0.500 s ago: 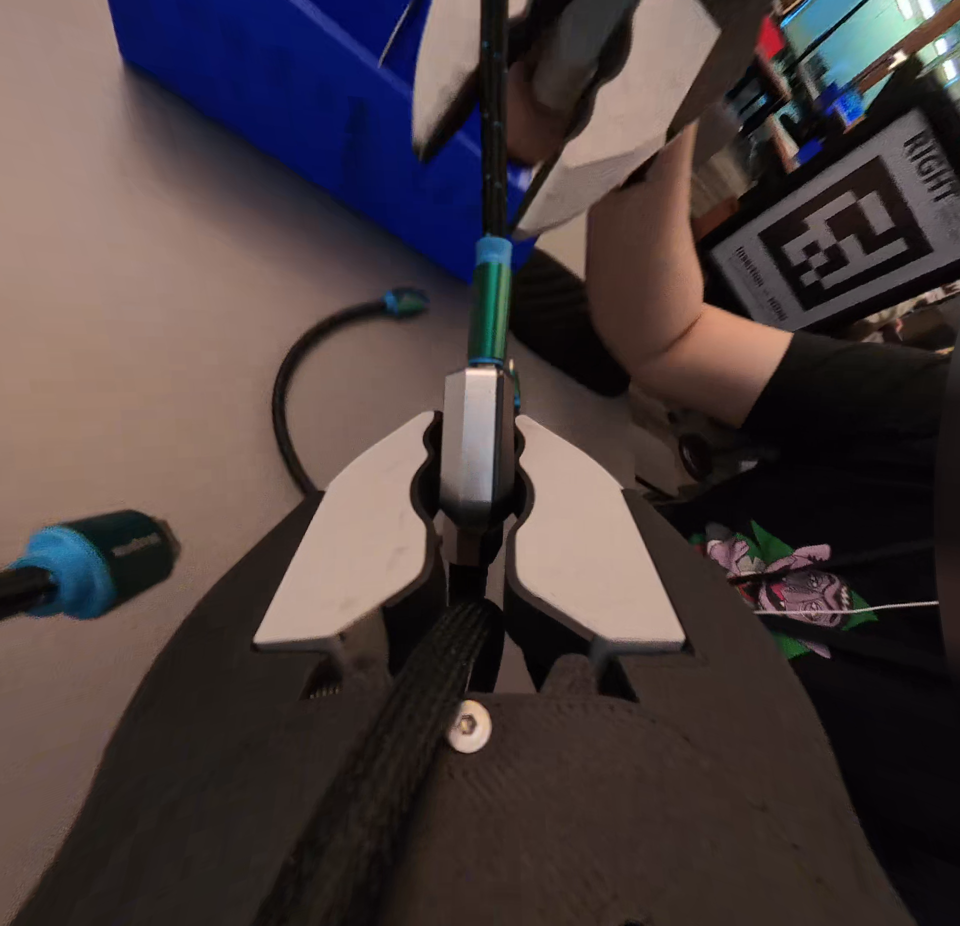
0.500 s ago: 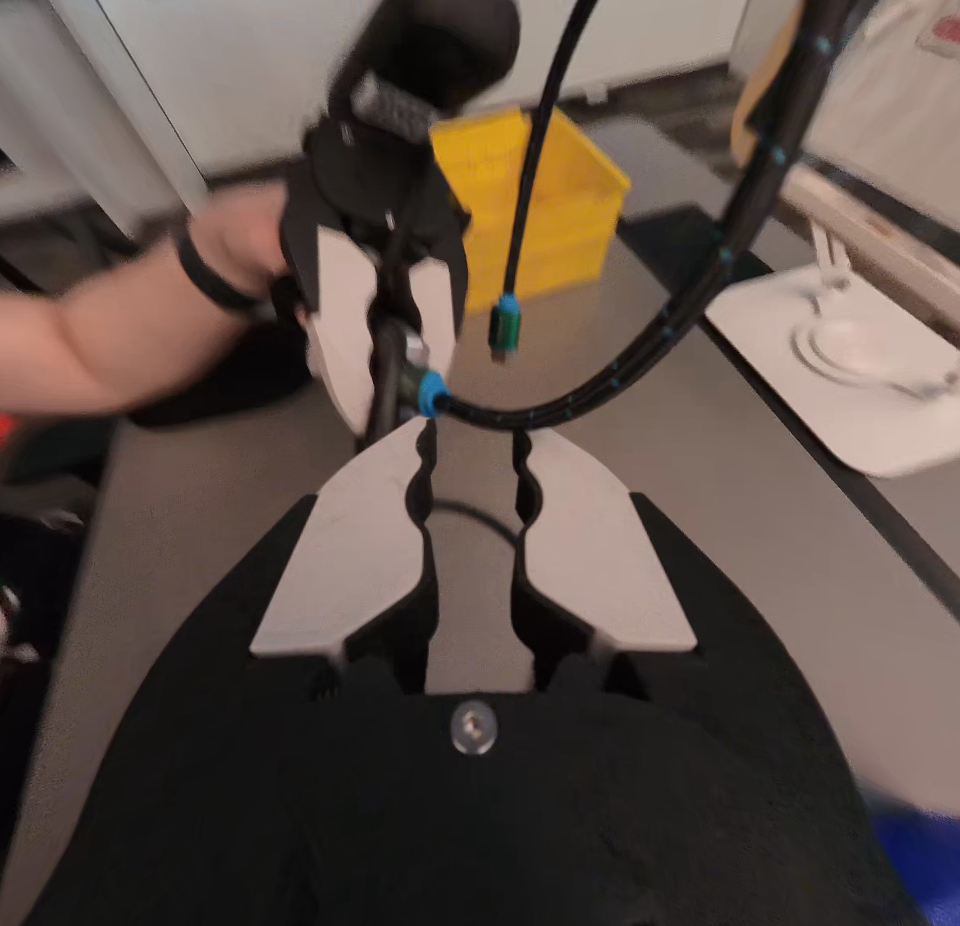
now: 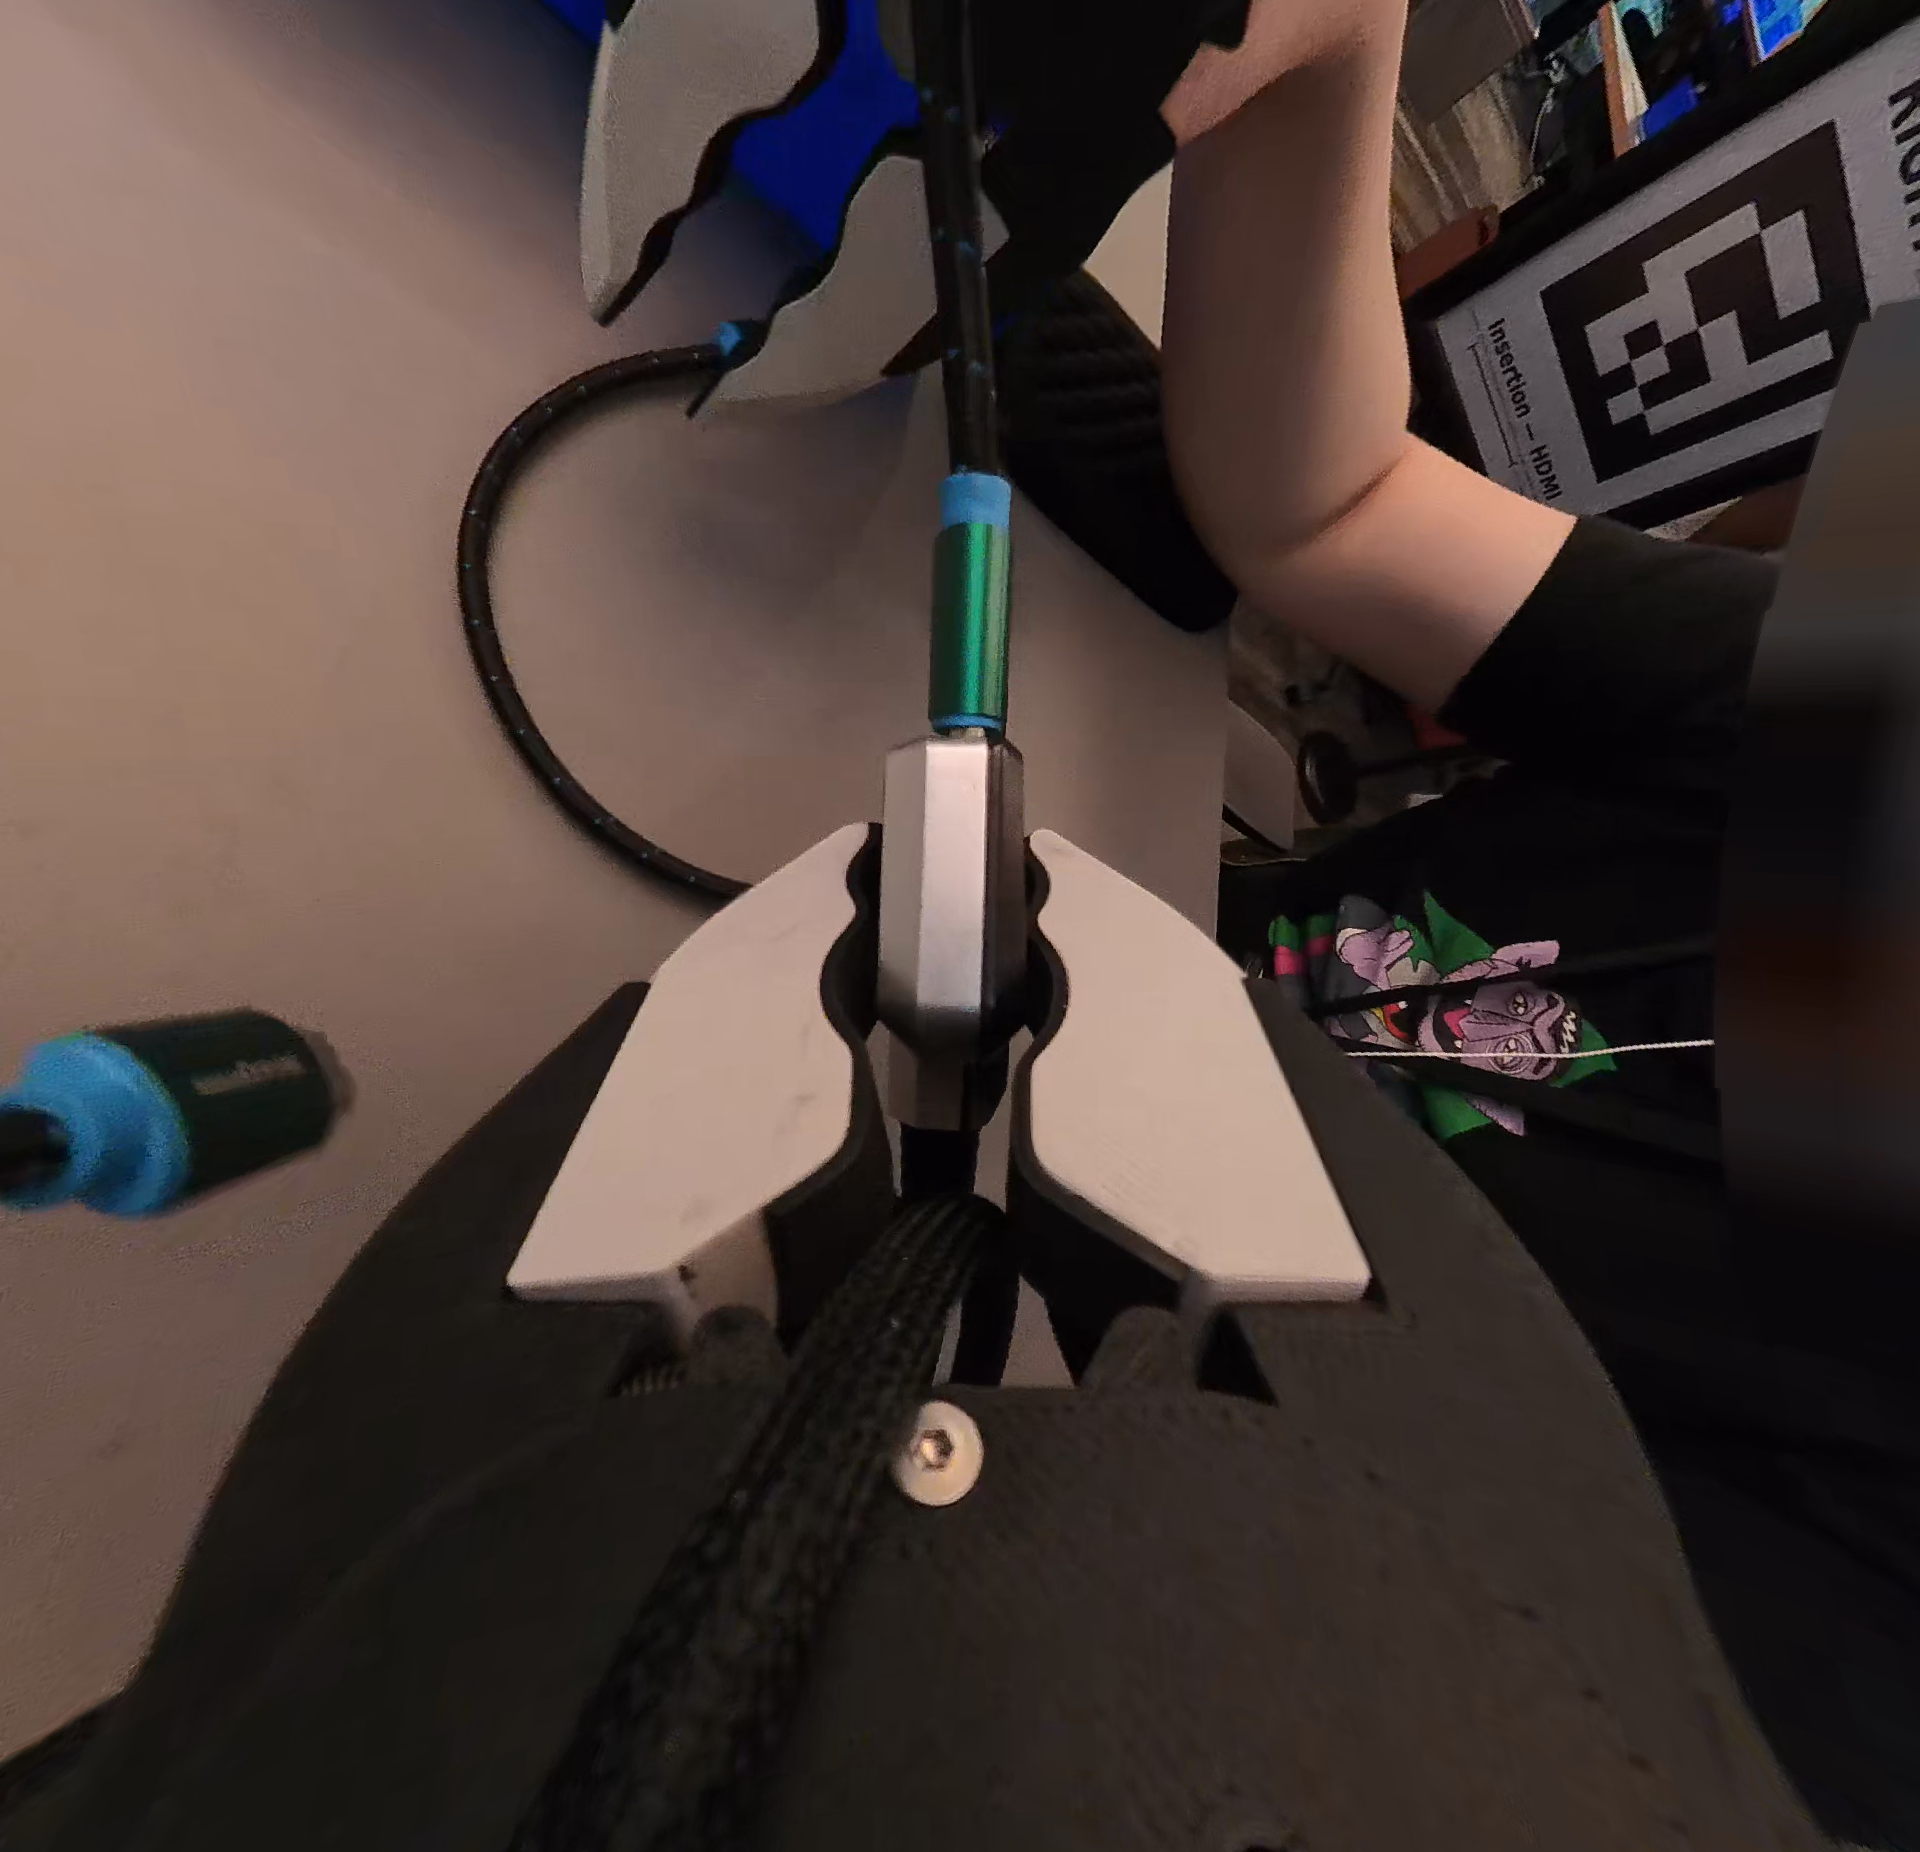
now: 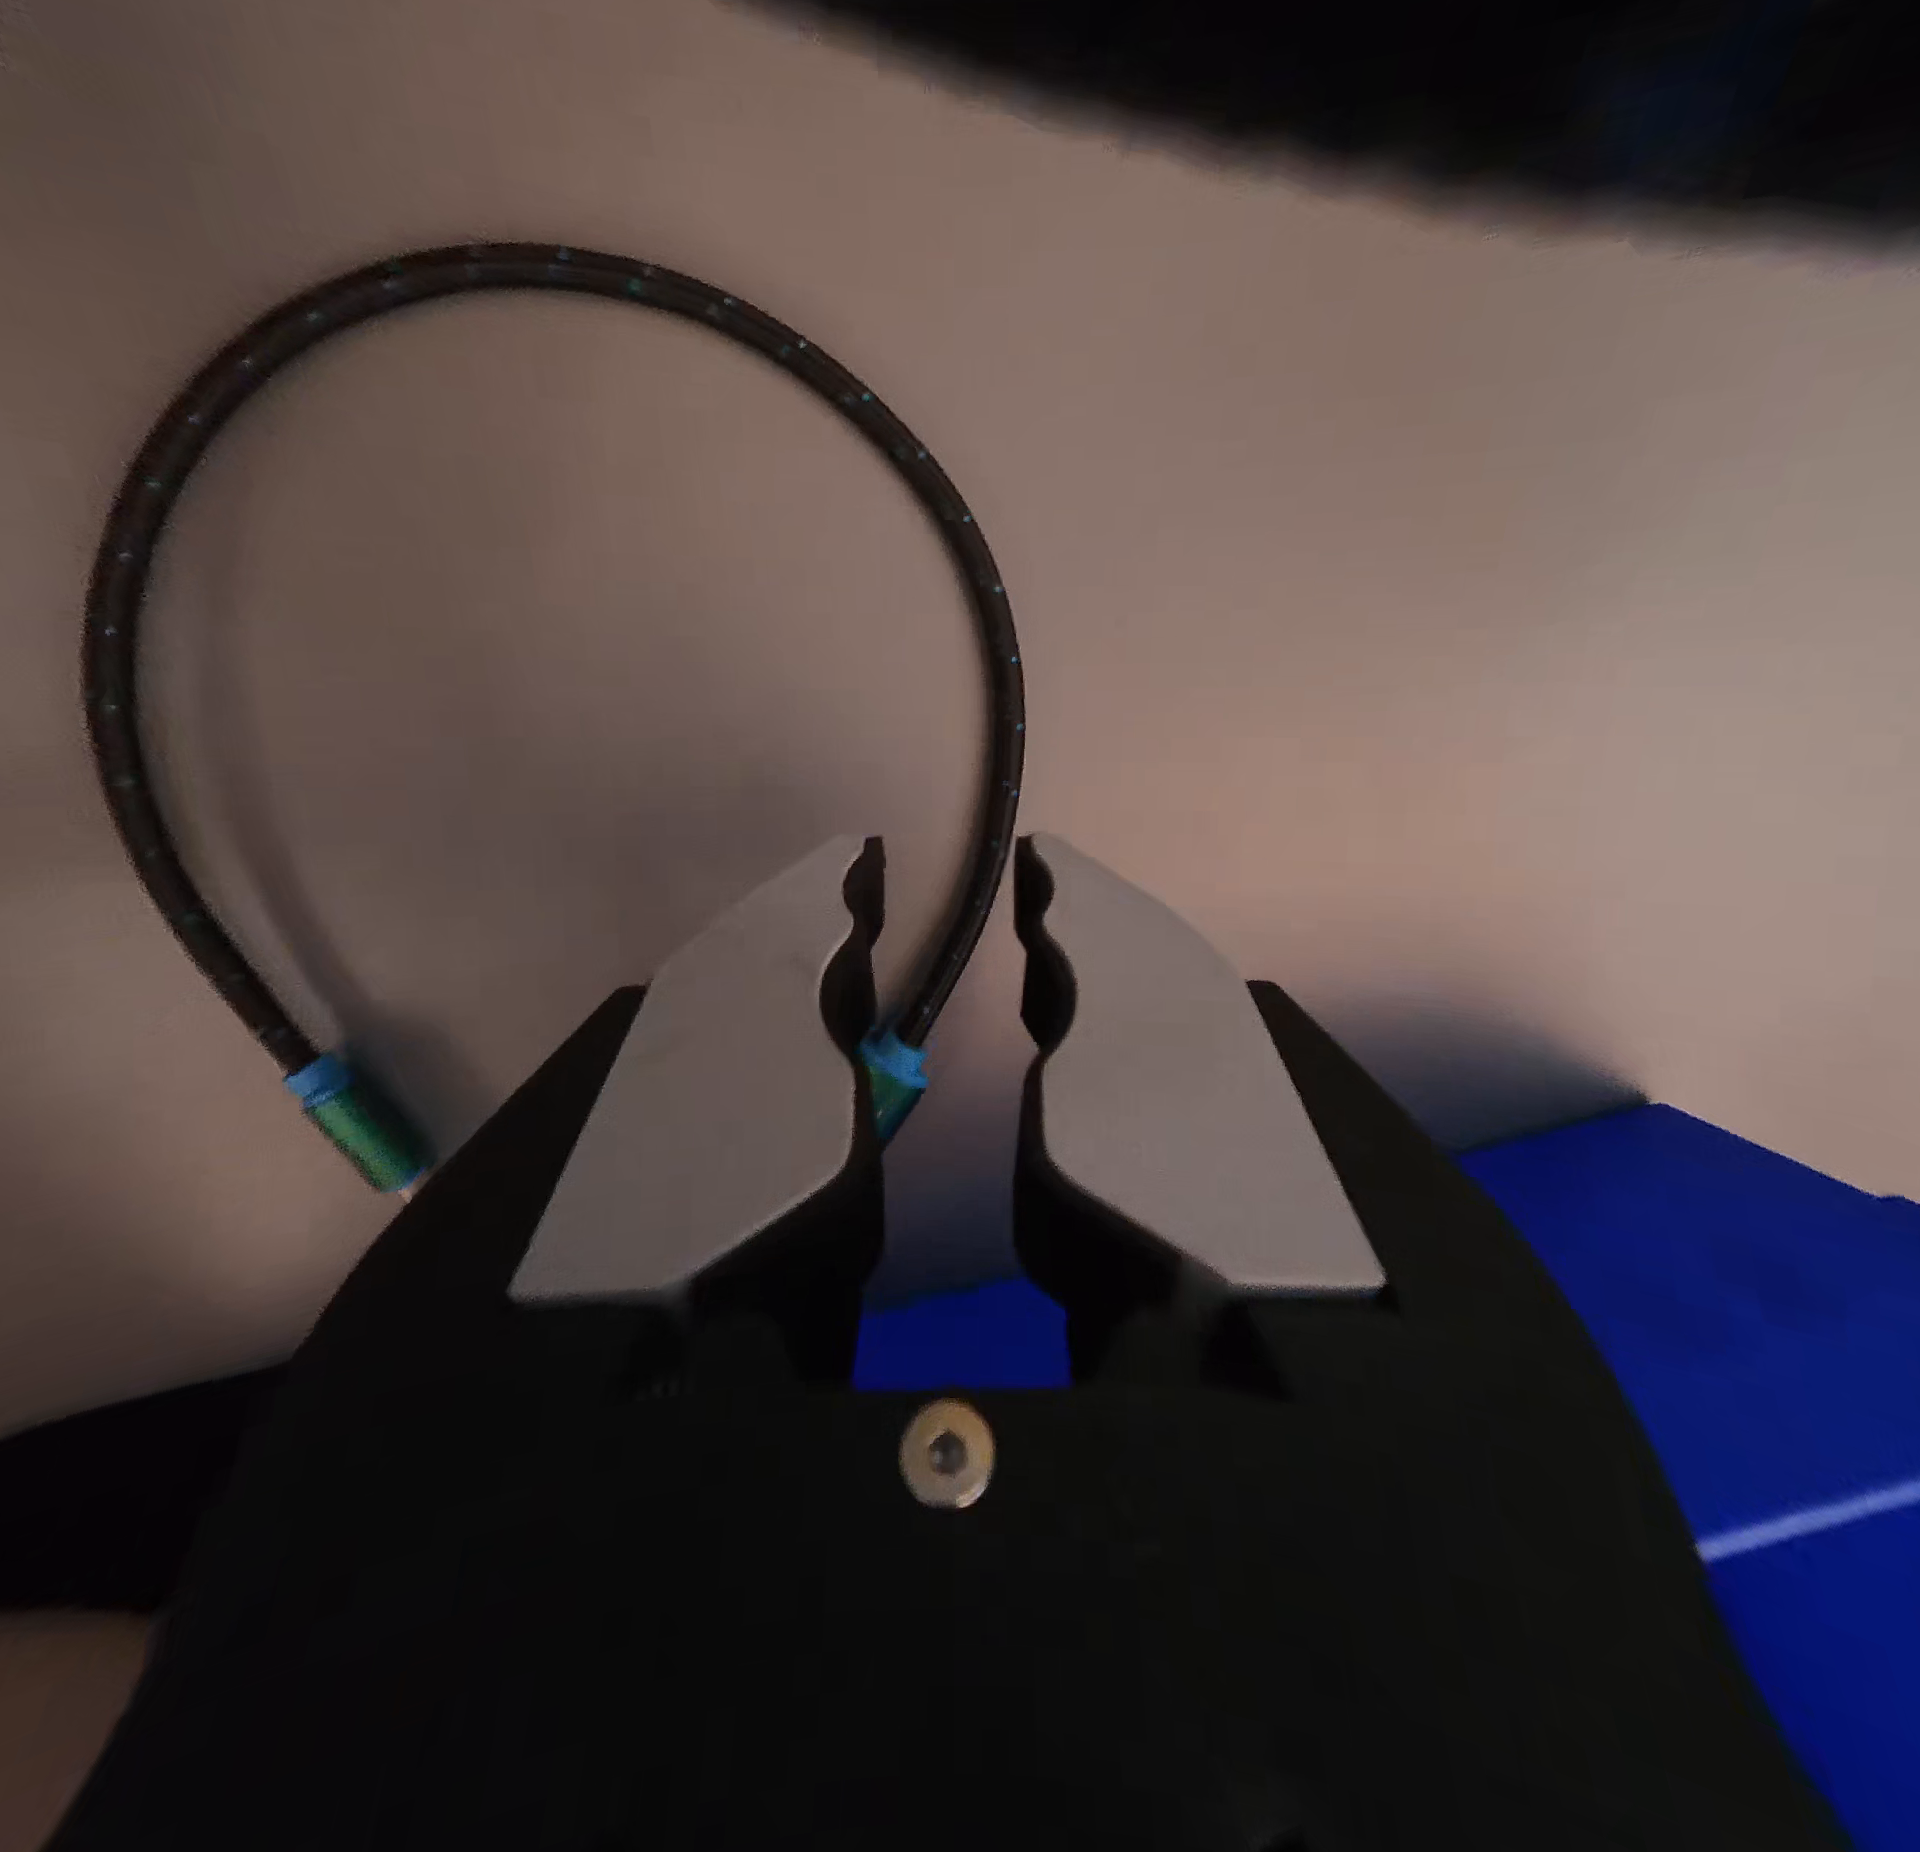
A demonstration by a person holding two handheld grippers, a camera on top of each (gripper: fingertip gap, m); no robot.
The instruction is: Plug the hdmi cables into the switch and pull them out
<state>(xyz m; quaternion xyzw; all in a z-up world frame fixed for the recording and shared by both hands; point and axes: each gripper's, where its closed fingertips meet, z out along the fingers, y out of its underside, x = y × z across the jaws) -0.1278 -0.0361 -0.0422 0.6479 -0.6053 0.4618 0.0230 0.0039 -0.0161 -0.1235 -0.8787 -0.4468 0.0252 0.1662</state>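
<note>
One plug (image 4: 891, 1087) half-hidden, perhaps ungripped

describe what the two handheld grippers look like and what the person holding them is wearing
Both the left gripper and right gripper have textured black bodies, a silver hex screw, and pale grey fingers with wavy black inner edges. The person wears a black cartoon-print T-shirt.

Left wrist view: set on the left gripper (image 3: 951, 955), faced forward along the fingers over the grey table (image 3: 260, 555), very near.
Right wrist view: faced down at the table (image 4: 1455, 659), close.
Shared: table, blue bin (image 4: 1714, 1335), looped black cable (image 4: 540, 275).
</note>
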